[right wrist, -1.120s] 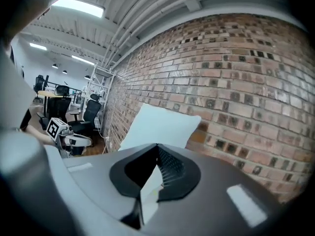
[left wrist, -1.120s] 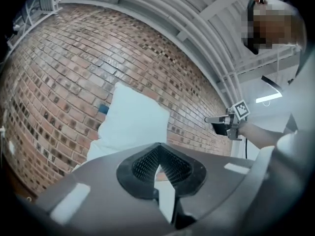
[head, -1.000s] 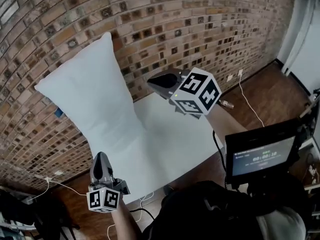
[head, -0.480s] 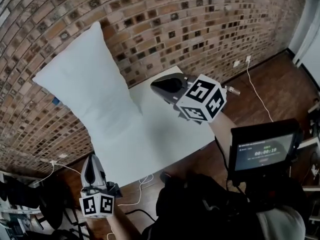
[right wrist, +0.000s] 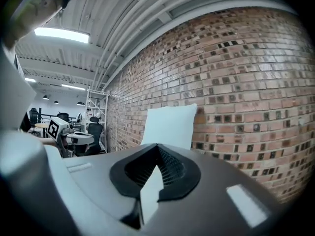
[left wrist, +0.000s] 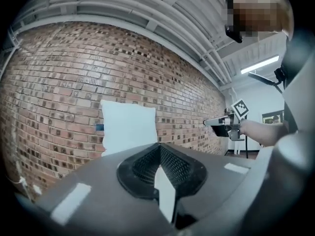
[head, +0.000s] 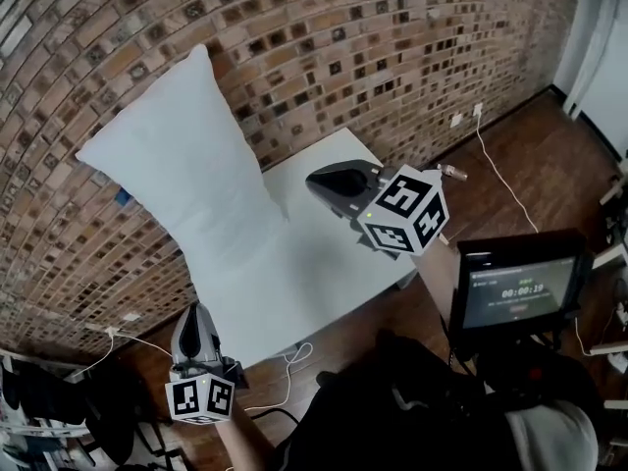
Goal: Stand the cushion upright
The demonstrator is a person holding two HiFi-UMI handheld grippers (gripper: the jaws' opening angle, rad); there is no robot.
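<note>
Cushion (head: pixel 196 184) leans on the wall (head: pixel 343 47); left gripper (head: pixel 199 314) and right gripper (head: pixel 318 178) both pressed closed, empty, well clear. Nothing's bracing it, so it could slump sideways.

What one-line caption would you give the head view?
White cushion upright on table against brick wall; left gripper and right gripper shut, clear of it.

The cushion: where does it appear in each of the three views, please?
Head view: cushion at upper left, upright against the brick wall.
Left gripper view: cushion left of centre, at mid-height.
Right gripper view: cushion near the centre, at mid-height.
Shared landmark: the brick wall directly behind it.
</note>
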